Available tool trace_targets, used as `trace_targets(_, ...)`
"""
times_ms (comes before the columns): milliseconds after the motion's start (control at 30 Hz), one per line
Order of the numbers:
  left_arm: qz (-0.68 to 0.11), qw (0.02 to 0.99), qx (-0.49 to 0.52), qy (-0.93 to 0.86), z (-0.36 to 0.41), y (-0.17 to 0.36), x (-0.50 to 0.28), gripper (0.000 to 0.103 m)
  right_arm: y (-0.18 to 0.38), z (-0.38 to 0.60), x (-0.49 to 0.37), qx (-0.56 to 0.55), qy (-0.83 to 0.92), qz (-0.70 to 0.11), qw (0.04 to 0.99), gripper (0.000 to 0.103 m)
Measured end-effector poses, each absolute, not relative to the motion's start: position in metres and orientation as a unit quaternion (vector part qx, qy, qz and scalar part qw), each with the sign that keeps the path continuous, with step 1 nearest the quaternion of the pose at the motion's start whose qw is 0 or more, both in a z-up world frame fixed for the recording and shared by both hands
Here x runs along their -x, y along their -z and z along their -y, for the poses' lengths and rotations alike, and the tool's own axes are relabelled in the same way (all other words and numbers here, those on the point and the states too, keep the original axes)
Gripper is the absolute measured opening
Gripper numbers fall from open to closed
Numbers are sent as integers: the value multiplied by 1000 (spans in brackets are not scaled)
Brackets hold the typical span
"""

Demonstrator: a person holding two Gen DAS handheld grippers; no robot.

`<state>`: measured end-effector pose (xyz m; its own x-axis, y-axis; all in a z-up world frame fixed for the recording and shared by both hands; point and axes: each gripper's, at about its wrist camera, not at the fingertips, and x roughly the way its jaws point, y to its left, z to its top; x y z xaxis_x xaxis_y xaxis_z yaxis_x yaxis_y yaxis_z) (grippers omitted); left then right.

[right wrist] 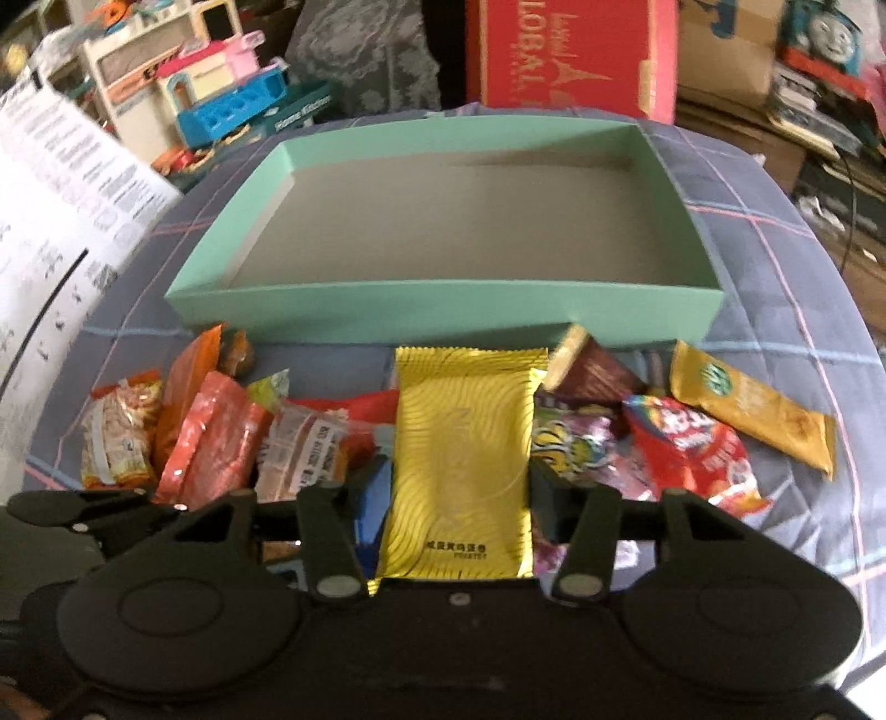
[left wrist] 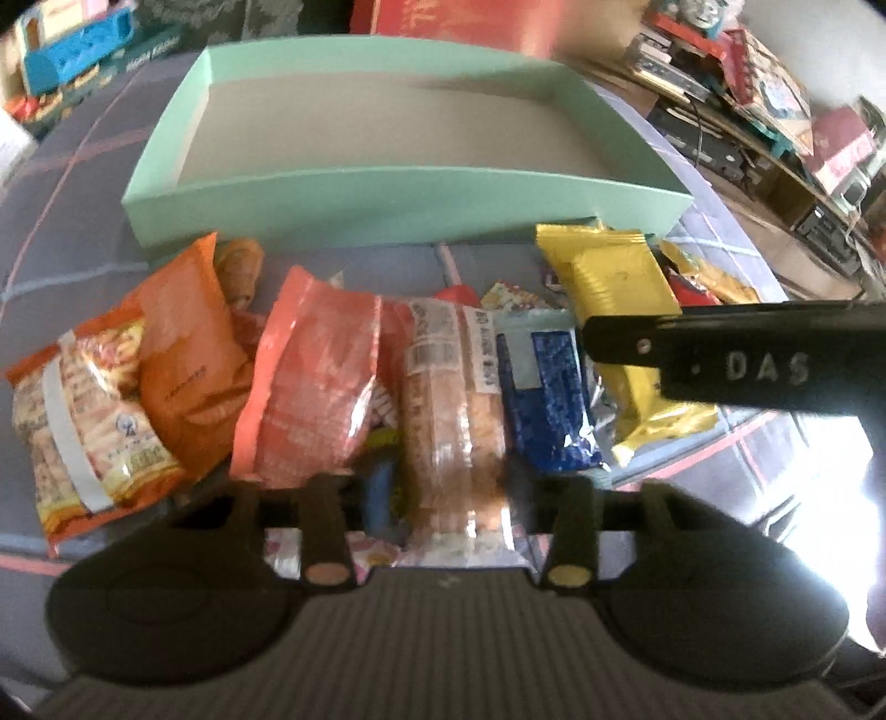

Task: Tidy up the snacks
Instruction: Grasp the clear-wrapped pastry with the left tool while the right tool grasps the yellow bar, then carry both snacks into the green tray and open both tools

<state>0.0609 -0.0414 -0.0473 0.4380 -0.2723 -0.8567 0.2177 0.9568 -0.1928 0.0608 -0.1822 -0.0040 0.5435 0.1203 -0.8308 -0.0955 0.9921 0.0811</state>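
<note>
My right gripper [right wrist: 459, 498] clasped the gold-yellow snack packet [right wrist: 462, 443], its jaws on both long edges. My left gripper [left wrist: 451, 487] gripped the clear biscuit packet [left wrist: 454, 421]. Both lay in the snack heap on the plaid cloth [right wrist: 775, 266], just before the mint-green box [right wrist: 443, 310].

Behind the work area you face a cluttered room. A red cardboard box [right wrist: 570, 55] with gold lettering stands at the far edge of the blue plaid cloth [right wrist: 775, 266], which has pink and pale blue lines. To your far left sit a blue plastic toy [right wrist: 232, 111] and a cream and pink toy kitchen [right wrist: 205, 61]. A white printed sheet [right wrist: 61, 183] leans in at the left. To your right, low shelves [left wrist: 775, 166] hold stacked books and boxes, and a toy box showing a blue train face [right wrist: 825, 33] rests on the heap.
</note>
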Motion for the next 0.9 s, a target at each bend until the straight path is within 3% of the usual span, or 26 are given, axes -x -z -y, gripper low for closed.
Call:
trace_targets(467, -433, 885, 47, 167, 25, -45, -76, 37, -42, 240, -53, -82, -69, -435, 894, 51)
trace_targets(733, -433, 894, 37, 109, -13, -69, -172, 37, -74, 266, -111, -68, -58, -407, 909, 51)
trace_targets(900, -444, 892, 27, 75, -29, -55, -243, 37, -75, 274, -173, -56, -54, -407, 910, 51)
